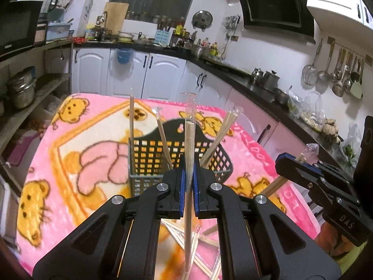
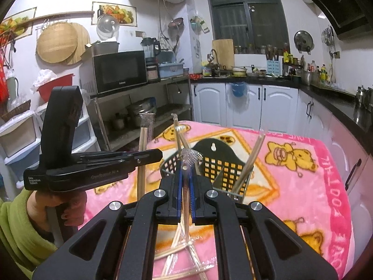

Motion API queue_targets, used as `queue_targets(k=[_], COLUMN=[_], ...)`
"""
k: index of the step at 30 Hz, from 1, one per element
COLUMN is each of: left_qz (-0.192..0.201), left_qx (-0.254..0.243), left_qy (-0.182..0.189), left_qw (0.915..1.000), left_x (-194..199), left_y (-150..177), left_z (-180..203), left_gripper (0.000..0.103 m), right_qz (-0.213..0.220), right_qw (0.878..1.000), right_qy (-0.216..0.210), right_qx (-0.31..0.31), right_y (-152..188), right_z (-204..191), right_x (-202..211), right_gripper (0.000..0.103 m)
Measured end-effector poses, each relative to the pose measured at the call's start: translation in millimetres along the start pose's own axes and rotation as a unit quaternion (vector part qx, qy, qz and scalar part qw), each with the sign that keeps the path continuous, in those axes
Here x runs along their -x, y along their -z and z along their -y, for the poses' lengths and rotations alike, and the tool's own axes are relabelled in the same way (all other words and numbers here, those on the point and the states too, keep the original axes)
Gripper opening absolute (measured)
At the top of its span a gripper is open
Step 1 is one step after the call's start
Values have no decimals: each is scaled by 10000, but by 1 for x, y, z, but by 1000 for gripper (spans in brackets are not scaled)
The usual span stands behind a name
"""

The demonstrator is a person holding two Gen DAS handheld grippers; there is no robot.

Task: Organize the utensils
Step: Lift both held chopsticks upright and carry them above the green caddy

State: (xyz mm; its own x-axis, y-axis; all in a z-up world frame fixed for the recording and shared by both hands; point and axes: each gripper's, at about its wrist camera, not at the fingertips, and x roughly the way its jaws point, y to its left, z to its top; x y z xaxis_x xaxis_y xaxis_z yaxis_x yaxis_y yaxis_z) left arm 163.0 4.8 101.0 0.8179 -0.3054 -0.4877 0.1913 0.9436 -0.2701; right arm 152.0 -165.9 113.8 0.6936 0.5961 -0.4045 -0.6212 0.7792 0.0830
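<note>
- Left tongs (image 1: pixel 189 182) are clamped shut on one wrapped pair of chopsticks (image 1: pixel 189 140), held nearly upright dead centre in the left view, with the plastic tip poking up past the basket.
- Right tongs (image 2: pixel 185 192) are also closed on a wrapped pair (image 2: pixel 186 205), its crinkly wrapper end sticking out just past the tips, centre of the right view.
- Right in front of both sits the black basket (image 1: pixel 151 154), mid-frame on the pink blanket (image 1: pixel 46 163) covering the desk. A few pairs already stand in it, leaning left and right.
- More loose wrapped pairs (image 2: pixel 184 254) lie crisscrossed on the blanket at the bottom of the frame, under the tongs.
- The hand (image 2: pixel 46 207) in a green sleeve holds the left tool, lower left of the right view.
- My take on doing this bit well: both pairs look lifted and ready to drop in. Get the bottom end over the basket's rim first, and aim for a gap between the leaning ones so you don't knock them.
- Lower until the tip is well inside before letting go, or it'll tip out over the low front wall.
- Go one side at a time; both tools crowding that small opening looks like a clash waiting to happen.
</note>
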Motion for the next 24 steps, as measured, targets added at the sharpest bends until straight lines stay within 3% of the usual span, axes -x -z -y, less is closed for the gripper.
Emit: queue_targets(k=[24], left_qz=[728], left_qx=[-2], left_qy=[-57], left_qw=[9973], left_x=[22], left_y=[-49], left_z=[-4], left_gripper=[3], right_qz=[497], right_qw=[9987], right_qy=[16], right_qx=[52], right_y=[-38], right_z=[-4], right_x=[5], right_gripper=[5])
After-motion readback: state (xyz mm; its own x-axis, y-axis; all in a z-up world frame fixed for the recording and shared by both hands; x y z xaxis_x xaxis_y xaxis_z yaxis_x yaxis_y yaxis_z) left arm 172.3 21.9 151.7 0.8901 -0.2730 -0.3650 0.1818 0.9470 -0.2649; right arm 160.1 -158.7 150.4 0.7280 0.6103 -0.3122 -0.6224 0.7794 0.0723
